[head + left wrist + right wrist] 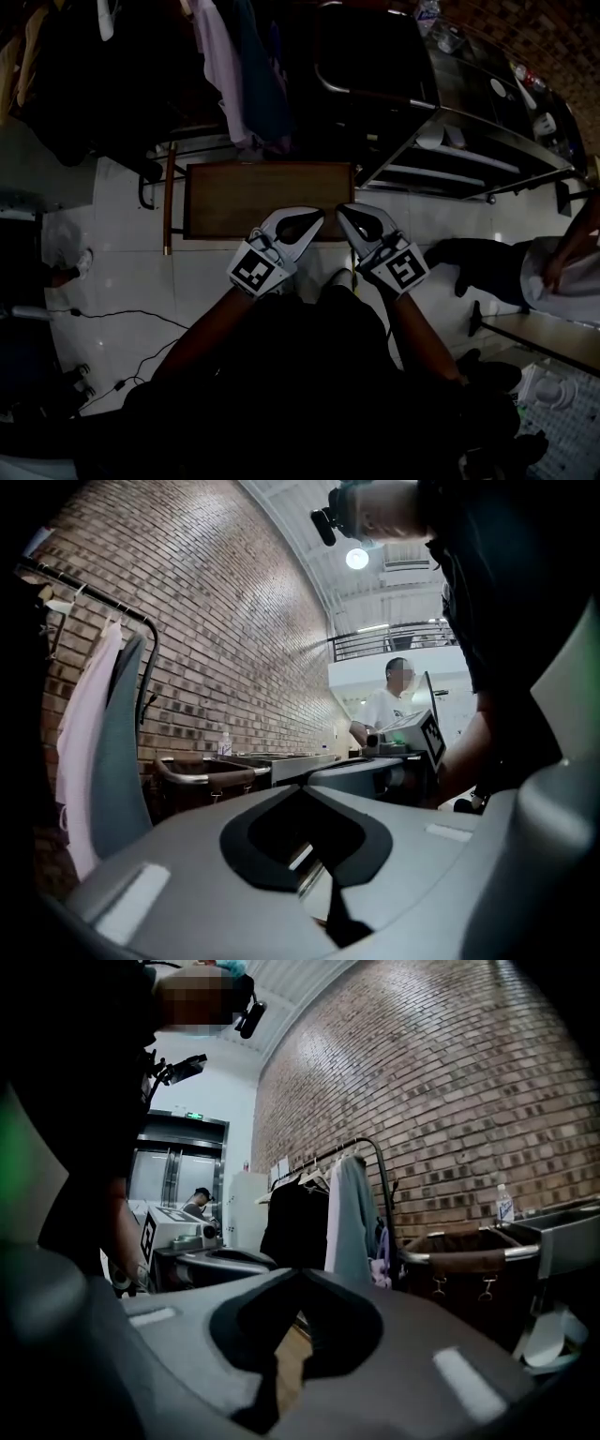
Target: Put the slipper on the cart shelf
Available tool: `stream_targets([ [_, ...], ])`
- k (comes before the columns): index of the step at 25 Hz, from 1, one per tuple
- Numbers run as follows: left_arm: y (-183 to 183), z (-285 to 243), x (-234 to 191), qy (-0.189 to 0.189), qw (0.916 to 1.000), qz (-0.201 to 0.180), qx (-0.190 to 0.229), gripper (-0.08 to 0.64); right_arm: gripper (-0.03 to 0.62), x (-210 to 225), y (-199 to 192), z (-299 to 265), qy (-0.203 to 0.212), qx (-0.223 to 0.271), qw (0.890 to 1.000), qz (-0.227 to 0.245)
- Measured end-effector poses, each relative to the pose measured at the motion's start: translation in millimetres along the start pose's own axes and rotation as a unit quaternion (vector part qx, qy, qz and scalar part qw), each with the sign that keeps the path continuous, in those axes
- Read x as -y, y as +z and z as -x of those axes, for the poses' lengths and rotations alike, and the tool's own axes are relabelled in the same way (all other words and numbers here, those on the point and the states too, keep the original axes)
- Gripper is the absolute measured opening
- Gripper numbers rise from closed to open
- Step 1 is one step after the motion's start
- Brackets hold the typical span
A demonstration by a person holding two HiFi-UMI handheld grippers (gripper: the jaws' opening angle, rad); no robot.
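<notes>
No slipper can be told apart in these dim views. The metal cart (pixel 487 131) stands at the upper right with its shelves open toward me, and pale objects (pixel 441 137) lie on one shelf. My left gripper (pixel 317 216) and right gripper (pixel 343 210) hover side by side over a small wooden table (pixel 267 199), tips pointing away from me. Both are shut, with nothing between the jaws. The left gripper (pixel 302 787) faces the cart's brown-padded handle (pixel 208 776). The right gripper (pixel 300 1272) sees that cart (pixel 469 1258) at its right, with a pale object (pixel 548 1333) low beside it.
A clothes rack with hanging garments (pixel 234 66) stands behind the table and shows too as a rack (pixel 319 1206) in the right gripper view. A brick wall (pixel 450 1082) runs behind the cart. Another person (pixel 548 267) is at the right. Cables (pixel 112 319) trail over the white floor at the left.
</notes>
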State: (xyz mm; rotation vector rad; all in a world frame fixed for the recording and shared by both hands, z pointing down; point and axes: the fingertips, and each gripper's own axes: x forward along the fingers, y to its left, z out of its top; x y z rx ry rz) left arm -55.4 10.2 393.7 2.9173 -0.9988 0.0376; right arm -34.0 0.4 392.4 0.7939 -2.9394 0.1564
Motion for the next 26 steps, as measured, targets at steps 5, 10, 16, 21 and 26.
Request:
stream_targets([
  [5, 0.5, 9.2, -6.4, 0.012, 0.9999, 0.005, -0.001, 0.0, 0.0, -9.3, 4.3, -3.8, 0.01, -0.006, 1.0, 0.006],
  [10, 3.6, 6.2, -1.2, 0.018, 0.9998, 0.006, 0.001, 0.0, 0.0, -8.9, 6.5, 1.5, 0.022, -0.008, 1.0, 0.007],
  [16, 3.0, 3.2, 5.3, 0.023, 0.9997, 0.002, 0.001, 0.0, 0.0, -11.2, 6.8, 7.9, 0.034, -0.004, 0.999, 0.009],
  [21, 1.3, 1.1, 10.0, 0.024, 0.9997, 0.001, 0.0, 0.0, 0.0, -12.6, 5.1, 12.3, 0.041, -0.005, 0.999, 0.01],
  [26, -2.9, 0.5, 10.2, 0.021, 0.9997, -0.01, 0.004, 0.0, 0.0, -12.6, 4.5, 12.3, 0.043, -0.008, 0.999, 0.009],
])
